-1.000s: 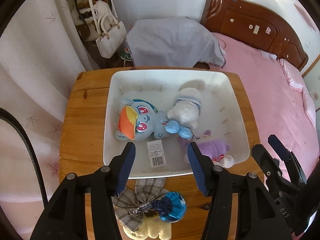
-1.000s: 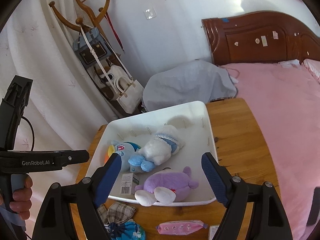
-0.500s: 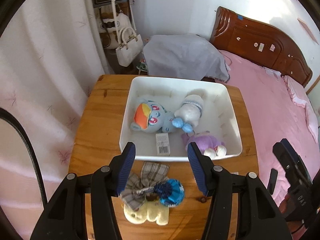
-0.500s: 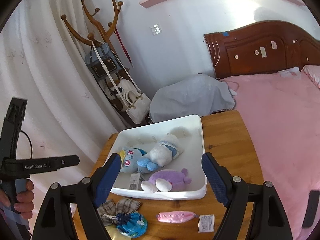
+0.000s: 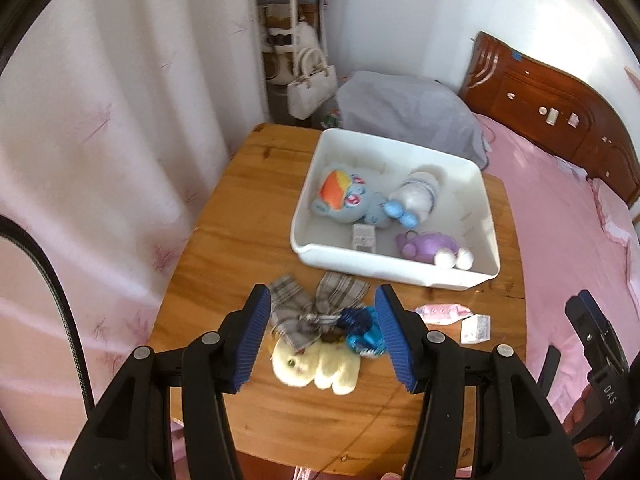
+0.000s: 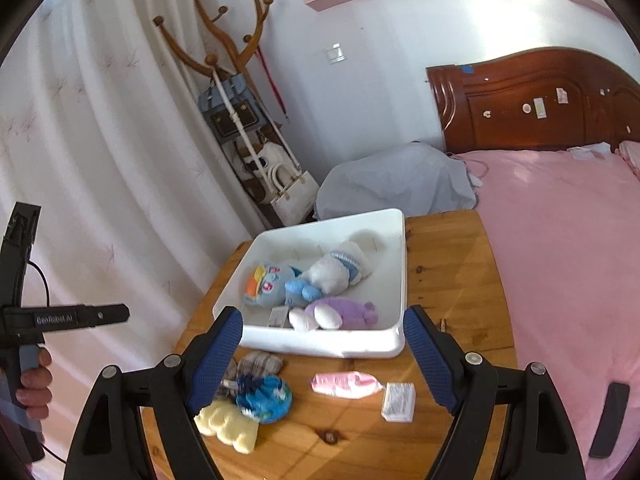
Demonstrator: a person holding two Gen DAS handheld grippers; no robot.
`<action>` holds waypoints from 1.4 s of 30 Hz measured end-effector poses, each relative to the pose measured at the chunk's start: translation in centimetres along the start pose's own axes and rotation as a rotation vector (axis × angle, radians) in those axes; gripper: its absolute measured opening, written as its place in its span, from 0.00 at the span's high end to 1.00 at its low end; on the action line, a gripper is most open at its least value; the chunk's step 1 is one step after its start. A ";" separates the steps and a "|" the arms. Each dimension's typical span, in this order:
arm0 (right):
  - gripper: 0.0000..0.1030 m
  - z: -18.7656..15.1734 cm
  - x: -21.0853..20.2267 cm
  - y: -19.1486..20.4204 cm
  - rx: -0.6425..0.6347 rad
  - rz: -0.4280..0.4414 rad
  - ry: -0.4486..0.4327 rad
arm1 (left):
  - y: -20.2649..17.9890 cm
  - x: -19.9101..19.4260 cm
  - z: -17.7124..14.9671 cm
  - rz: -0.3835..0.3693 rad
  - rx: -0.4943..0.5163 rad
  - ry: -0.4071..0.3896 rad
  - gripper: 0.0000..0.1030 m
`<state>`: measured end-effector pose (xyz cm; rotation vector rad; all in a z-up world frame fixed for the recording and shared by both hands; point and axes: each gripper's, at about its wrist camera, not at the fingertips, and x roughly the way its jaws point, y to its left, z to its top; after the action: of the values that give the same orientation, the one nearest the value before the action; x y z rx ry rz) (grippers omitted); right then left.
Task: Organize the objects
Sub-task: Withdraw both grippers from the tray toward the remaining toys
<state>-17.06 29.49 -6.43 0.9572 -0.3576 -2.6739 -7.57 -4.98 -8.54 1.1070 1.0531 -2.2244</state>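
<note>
A white bin (image 5: pixel 316 258) (image 6: pixel 320 346) on the wooden table (image 5: pixel 248 208) (image 6: pixel 452 272) holds a blue pony plush (image 5: pixel 344 196) (image 6: pixel 270 284), a white plush (image 5: pixel 416 196) (image 6: pixel 336 268) and a purple plush (image 5: pixel 428 246) (image 6: pixel 344 312). In front of the bin lie a plaid bow (image 5: pixel 316 304) (image 6: pixel 256 362), a blue hair tie (image 5: pixel 362 334) (image 6: pixel 266 398), a yellow plush (image 5: pixel 316 368) (image 6: pixel 228 426), a pink packet (image 5: pixel 440 314) (image 6: pixel 346 384) and a small white packet (image 5: pixel 476 328) (image 6: pixel 398 402). My left gripper (image 5: pixel 322 338) hangs open above the bow and yellow plush. My right gripper (image 6: pixel 322 360) is open over the table's front, holding nothing.
A pink bed (image 6: pixel 560 248) with a dark wooden headboard (image 6: pixel 532 100) flanks the table's right side. A grey covered object (image 6: pixel 396 184) sits behind the table. A coat rack (image 6: pixel 224 56) with bags stands by the white curtain (image 6: pixel 92 152) at left.
Both grippers have pulled back and up from the bin, so the loose items in front of it come into view. Neither gripper's opening has changed.
</note>
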 end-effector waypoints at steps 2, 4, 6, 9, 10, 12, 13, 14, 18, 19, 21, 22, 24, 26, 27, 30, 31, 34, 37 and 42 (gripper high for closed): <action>0.19 -0.7 -0.4 0.0 -0.013 0.003 0.007 | 0.4 -0.4 -0.8 0.014 -0.003 0.000 0.43; 0.19 -1.4 -0.8 -0.1 -0.025 0.005 0.018 | 0.6 -0.8 -1.5 0.034 -0.003 -0.001 0.43; 0.19 -2.1 -1.2 -0.3 -0.030 0.003 0.028 | 0.8 -1.0 -2.0 0.043 0.005 0.003 0.43; 0.19 -2.9 -1.5 -0.6 -0.031 0.000 0.047 | 0.8 -1.2 -2.7 0.049 0.027 0.013 0.43; 0.19 -3.1 -1.6 -0.7 -0.029 -0.001 0.053 | 0.8 -1.2 -2.8 0.052 0.033 0.017 0.43; 0.19 -3.5 -1.6 -1.0 -0.023 -0.004 0.064 | 0.7 -1.1 -3.3 0.061 0.054 0.027 0.43; 0.19 -3.7 -1.6 -1.2 -0.017 -0.005 0.070 | 0.6 -1.0 -3.5 0.063 0.066 0.033 0.43; 0.19 -3.9 -1.6 -1.3 -0.011 -0.005 0.075 | 0.5 -0.9 -3.7 0.063 0.076 0.039 0.43; 0.19 -4.5 -1.4 -2.0 0.019 -0.012 0.094 | 0.3 -0.3 -4.3 0.059 0.116 0.077 0.43; 0.19 -4.6 -1.4 -2.1 0.024 -0.016 0.098 | 0.3 0.0 -4.5 0.059 0.122 0.087 0.43; 0.19 -4.9 -1.3 -2.4 0.033 -0.023 0.108 | 0.3 0.6 -4.6 0.052 0.139 0.114 0.41; 0.19 -5.0 -1.2 -2.5 0.038 -0.028 0.114 | 0.4 1.0 -4.6 0.046 0.139 0.134 0.40; 0.19 -5.1 -1.0 -2.7 0.051 -0.034 0.122 | 0.5 1.7 -4.7 0.023 0.143 0.163 0.37; 0.19 -5.3 -0.7 -2.9 0.068 -0.042 0.135 | 0.6 2.3 -4.7 -0.010 0.139 0.191 0.37; 0.19 -5.3 -0.6 -3.0 0.072 -0.044 0.140 | 0.7 2.5 -4.7 -0.033 0.132 0.199 0.36; 0.19 -5.4 -0.2 -3.2 0.091 -0.050 0.159 | 0.9 3.2 -4.6 -0.076 0.111 0.218 0.31; 0.19 -5.5 0.0 -3.3 0.099 -0.052 0.165 | 0.9 3.6 -4.6 -0.087 0.103 0.231 0.31; 0.19 -5.5 0.6 -3.6 0.115 -0.056 0.183 | 1.2 4.9 -4.5 -0.134 0.070 0.274 0.28; 0.19 -5.4 1.4 -3.7 0.117 -0.062 0.208 | 1.5 6.3 -4.4 -0.177 0.029 0.319 0.26; 0.24 -5.4 2.9 -3.6 0.105 -0.076 0.260 | 1.9 9.1 -3.8 -0.268 0.018 0.417 0.25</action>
<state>-16.34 31.15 -13.35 1.3572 -0.4149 -2.5732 -9.82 -3.59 -18.25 1.5632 1.4245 -2.2576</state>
